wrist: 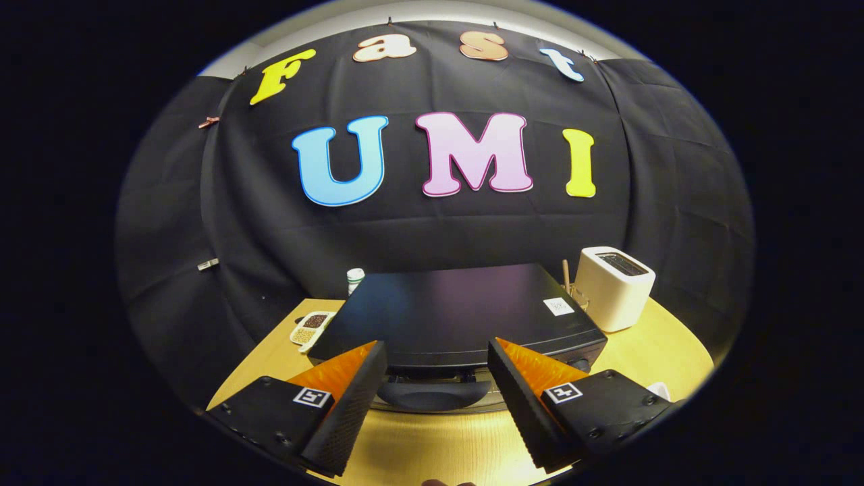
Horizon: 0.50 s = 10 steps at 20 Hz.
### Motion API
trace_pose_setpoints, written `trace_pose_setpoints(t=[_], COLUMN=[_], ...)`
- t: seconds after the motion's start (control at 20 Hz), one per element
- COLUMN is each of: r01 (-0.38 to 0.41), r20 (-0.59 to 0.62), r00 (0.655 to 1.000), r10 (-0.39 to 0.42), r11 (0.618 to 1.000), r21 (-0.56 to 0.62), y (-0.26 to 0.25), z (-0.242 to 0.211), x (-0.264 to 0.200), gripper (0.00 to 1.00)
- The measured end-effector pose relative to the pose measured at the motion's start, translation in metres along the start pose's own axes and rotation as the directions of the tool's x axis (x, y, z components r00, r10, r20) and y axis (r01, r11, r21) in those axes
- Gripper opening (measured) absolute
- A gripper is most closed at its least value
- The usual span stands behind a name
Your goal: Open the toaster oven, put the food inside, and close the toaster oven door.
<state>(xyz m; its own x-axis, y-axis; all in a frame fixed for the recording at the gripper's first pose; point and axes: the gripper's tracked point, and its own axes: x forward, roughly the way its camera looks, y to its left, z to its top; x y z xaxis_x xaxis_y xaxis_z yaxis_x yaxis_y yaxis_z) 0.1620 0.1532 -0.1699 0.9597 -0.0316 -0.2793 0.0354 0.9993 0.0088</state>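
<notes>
Gripper view: tongs [437, 368] spread wide, empty, just above the closed toaster oven's [459, 314] door handle [433, 395].

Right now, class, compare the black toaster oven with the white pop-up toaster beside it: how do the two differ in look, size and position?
The black toaster oven is wide, flat-topped and dark; the white pop-up toaster is small, tall and pale. The oven has a front door handle, while the toaster has a slot on top. The oven sits just ahead of the open gripper; the toaster stands off to its side, farther back. Both rest on the yellow wooden table.
</notes>
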Motion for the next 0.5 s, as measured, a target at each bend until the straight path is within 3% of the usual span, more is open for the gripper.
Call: trace_pose_setpoints(t=[0.25, 0.4, 0.5], r01=[0.063, 0.046, 0.046], r20=[-0.068, -0.052, -0.082], r00=[0.996, 0.997, 0.995], r10=[-0.064, -0.051, -0.050], r11=[0.998, 0.995, 0.998], r21=[-0.013, -0.093, -0.052], y=[-0.004, 0.007, 0.006], z=[-0.031, -0.034, -0.038], x=[0.021, 0.016, 0.016], gripper=[0.99, 0.99, 0.99])
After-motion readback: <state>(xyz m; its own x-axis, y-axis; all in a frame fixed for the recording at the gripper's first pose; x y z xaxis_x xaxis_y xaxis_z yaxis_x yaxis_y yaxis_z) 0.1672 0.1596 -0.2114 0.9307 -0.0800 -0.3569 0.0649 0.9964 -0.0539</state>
